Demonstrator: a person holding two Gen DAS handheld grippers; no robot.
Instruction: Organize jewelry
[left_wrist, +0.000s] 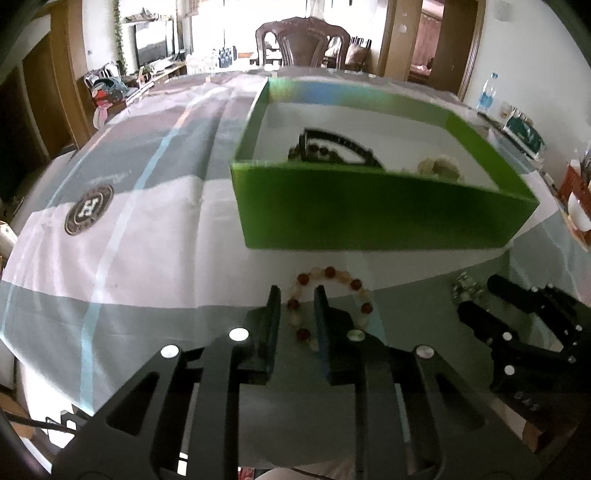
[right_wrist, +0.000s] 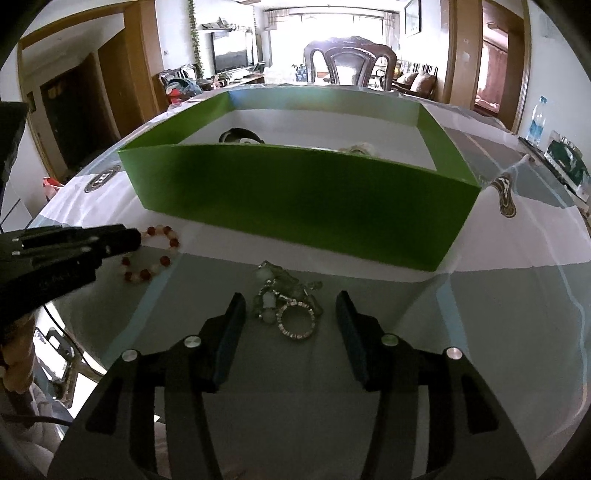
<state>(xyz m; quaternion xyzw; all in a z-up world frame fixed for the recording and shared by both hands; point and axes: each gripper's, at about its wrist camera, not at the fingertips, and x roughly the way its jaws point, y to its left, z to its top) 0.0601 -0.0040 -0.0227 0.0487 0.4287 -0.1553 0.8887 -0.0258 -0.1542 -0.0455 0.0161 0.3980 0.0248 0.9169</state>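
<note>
A green box (left_wrist: 369, 214) stands on the table and holds a dark bead string (left_wrist: 325, 149) and a pale bracelet (left_wrist: 439, 166). A red and cream bead bracelet (left_wrist: 328, 273) lies in front of it. My left gripper (left_wrist: 297, 295) is open, its jaws astride the bracelet's left side. My right gripper (right_wrist: 290, 301) is open around a heap of silver jewelry (right_wrist: 284, 302) with a crystal ring. The right gripper also shows in the left wrist view (left_wrist: 476, 299), and the left gripper in the right wrist view (right_wrist: 125, 240), by the bead bracelet (right_wrist: 162, 254).
The table wears a grey, white and blue cloth (left_wrist: 129, 258) under glass. A wooden chair (left_wrist: 303, 40) stands at the far side. A water bottle (left_wrist: 487, 92) and small boxes (left_wrist: 524, 133) sit at the right edge.
</note>
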